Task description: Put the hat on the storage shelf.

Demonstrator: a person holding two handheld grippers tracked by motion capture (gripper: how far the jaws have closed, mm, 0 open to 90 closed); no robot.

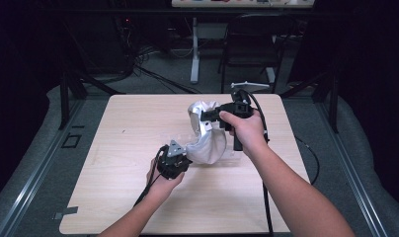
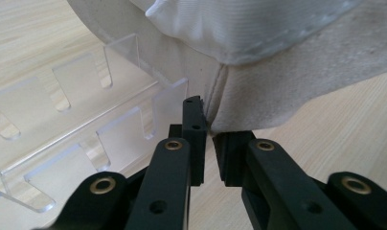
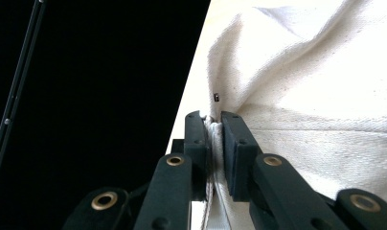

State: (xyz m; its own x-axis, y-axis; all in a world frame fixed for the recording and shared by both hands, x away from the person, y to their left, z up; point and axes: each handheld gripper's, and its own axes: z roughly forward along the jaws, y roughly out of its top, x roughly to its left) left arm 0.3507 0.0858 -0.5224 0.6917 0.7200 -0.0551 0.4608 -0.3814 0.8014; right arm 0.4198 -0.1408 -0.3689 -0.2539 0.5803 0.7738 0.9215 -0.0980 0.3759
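Cloth bag (image 1: 207, 136) stretched between your two hands, above desk (image 1: 128, 148). Left hand-held gripper (image 1: 180, 159) clenched on near lower corner; right hand-held gripper (image 1: 207, 117) clenched on far upper seam. Long axis runs diagonally, near-left to far-right. Clear slotted rack (image 2: 76, 120) lies beside left one.

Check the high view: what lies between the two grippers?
The white cloth bag spans from the left gripper to the right gripper, each shut on it.

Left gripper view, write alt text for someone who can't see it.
The left gripper is shut on the edge of a white fabric bag above a light wooden table. A clear acrylic slotted rack lies to its left.
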